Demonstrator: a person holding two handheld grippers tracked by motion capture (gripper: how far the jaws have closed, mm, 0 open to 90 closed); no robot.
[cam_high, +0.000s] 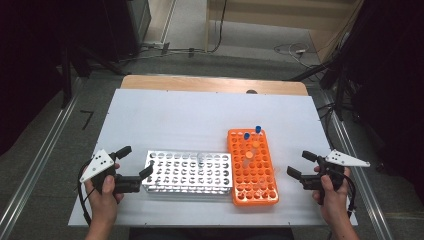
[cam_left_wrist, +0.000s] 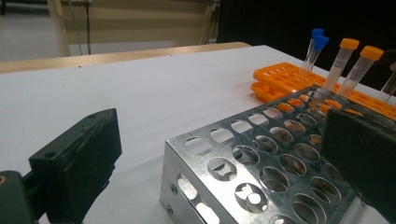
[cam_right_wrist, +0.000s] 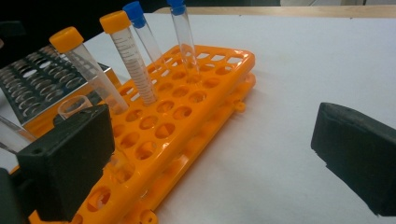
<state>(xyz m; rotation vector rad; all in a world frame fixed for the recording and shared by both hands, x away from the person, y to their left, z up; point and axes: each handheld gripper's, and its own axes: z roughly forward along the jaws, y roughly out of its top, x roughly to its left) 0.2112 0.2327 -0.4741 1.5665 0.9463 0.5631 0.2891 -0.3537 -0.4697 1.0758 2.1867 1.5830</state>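
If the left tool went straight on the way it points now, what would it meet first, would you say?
Probably the silver perforated metal rack: the left tool already straddles its near corner, jaws open.

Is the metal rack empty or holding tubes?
Looks empty: the metal rack shows bare holes; the capped tubes stand in the orange rack.

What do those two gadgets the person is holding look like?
Each hand grips a black pistol-like handle. The left gripper and right gripper each end in two chunky black jaws with flat rectangular pads. A pale grey three-cornered plate dotted with small holes sits on top of each, and a black cable loops from each handle. Forearms are bare, without sleeves.
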